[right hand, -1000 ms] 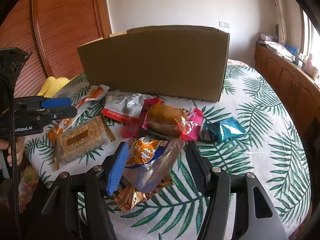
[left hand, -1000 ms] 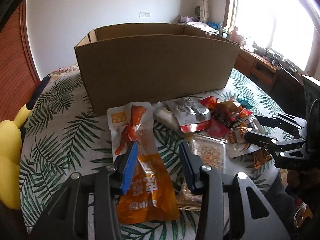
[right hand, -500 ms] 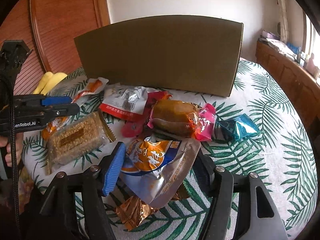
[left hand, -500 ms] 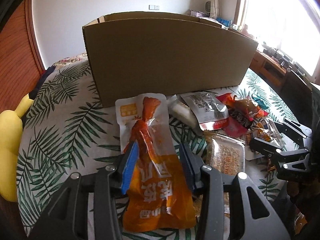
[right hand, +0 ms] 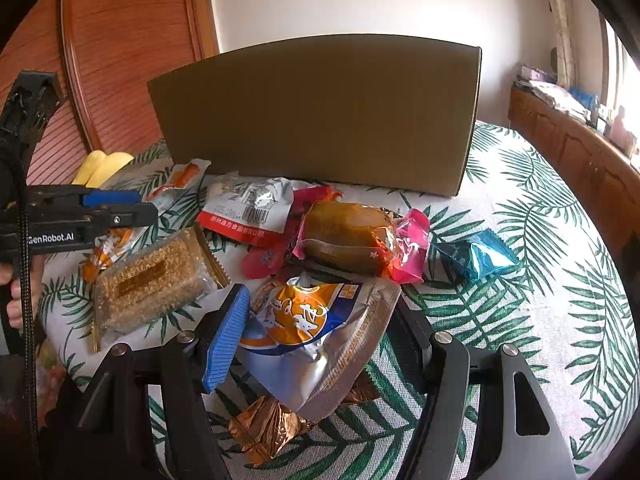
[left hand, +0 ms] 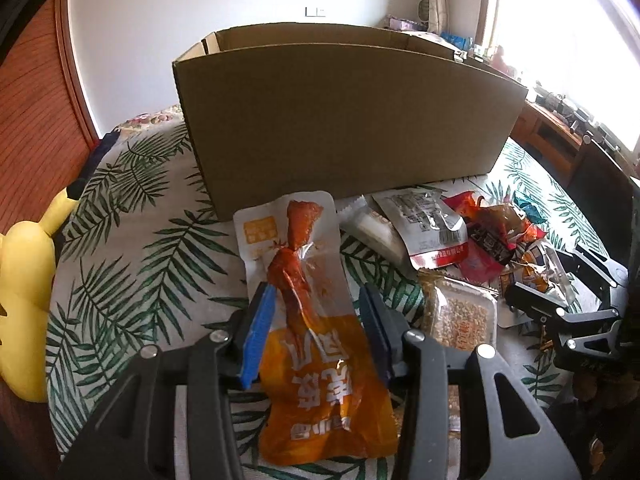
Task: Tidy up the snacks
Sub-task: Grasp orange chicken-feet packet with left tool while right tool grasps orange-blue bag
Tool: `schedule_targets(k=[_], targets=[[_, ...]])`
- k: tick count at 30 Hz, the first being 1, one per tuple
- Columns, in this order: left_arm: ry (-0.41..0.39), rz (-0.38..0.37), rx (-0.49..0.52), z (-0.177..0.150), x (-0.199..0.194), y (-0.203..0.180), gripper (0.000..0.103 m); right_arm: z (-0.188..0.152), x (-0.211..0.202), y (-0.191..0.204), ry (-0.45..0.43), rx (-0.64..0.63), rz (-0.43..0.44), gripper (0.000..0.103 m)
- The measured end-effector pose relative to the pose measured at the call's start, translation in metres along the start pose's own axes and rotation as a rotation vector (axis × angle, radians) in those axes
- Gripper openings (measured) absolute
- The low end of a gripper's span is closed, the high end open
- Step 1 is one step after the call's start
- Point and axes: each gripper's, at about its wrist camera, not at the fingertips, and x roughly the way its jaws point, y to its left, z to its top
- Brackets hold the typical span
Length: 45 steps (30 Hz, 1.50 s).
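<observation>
The orange pouch (left hand: 320, 344) lies on the leaf-print worktop (left hand: 132, 264) just before the box (left hand: 344, 120), its clear top end pointing at the box wall. The left claw (left hand: 316, 332) straddles it at the waist, and the pads look to be touching the film's edges without pinching, so I read it as open around the pouch. The pouch looks light, limp and slick; a grip on the flat printed part, below the lumpy drumstick, should hold better than one on the bulge.

The foil packet (right hand: 316, 328) sits at the near edge of the snack pile, resting on a copper wrapper (right hand: 268, 424). The right claw (right hand: 316, 340) brackets it, and its jaws have just been opening, with the packet between them and gaps on both sides. The foil looks crinkly, soft and light; the sealed rim is probably the firmest hold.

Behind are the sesame bar (right hand: 148, 284), a brown cake pack (right hand: 352, 236) and a blue packet (right hand: 476, 256).
</observation>
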Motion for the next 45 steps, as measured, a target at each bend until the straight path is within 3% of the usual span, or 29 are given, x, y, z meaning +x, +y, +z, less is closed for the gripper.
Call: schedule_targets(k=[12, 15, 17, 29, 31, 33, 36, 38, 45], targets=[[0.017, 0.046, -0.009, 0.002, 0.012, 0.01, 0.048, -0.003, -0.001, -0.001, -0.007, -0.006, 0.001, 0.068], [0.016, 0.069, -0.025, 0.002, 0.015, 0.015, 0.058, -0.003, 0.0, -0.001, -0.006, -0.009, -0.001, 0.068], [0.046, 0.097, -0.035, 0.0, 0.022, 0.019, 0.072, -0.003, 0.0, 0.0, -0.006, -0.009, -0.001, 0.068], [0.06, 0.084, -0.043, -0.003, 0.026, 0.026, 0.072, -0.003, 0.0, 0.001, -0.004, -0.009, 0.0, 0.068], [0.052, 0.073, -0.036, -0.002, 0.026, 0.027, 0.062, -0.003, 0.0, 0.001, -0.003, -0.011, 0.0, 0.068], [0.051, 0.058, -0.043, -0.002, 0.023, 0.029, 0.055, -0.003, -0.001, 0.002, -0.001, -0.021, 0.0, 0.065], [0.038, 0.044, -0.043, -0.006, 0.017, 0.031, 0.047, -0.001, -0.004, -0.001, 0.015, -0.009, 0.027, 0.05], [0.035, 0.037, -0.041, -0.008, 0.013, 0.031, 0.045, 0.0, -0.008, -0.003, 0.019, 0.002, 0.067, 0.033], [0.034, -0.009, -0.07, -0.017, 0.001, 0.041, 0.045, 0.004, -0.024, -0.001, -0.026, -0.005, 0.078, 0.02]])
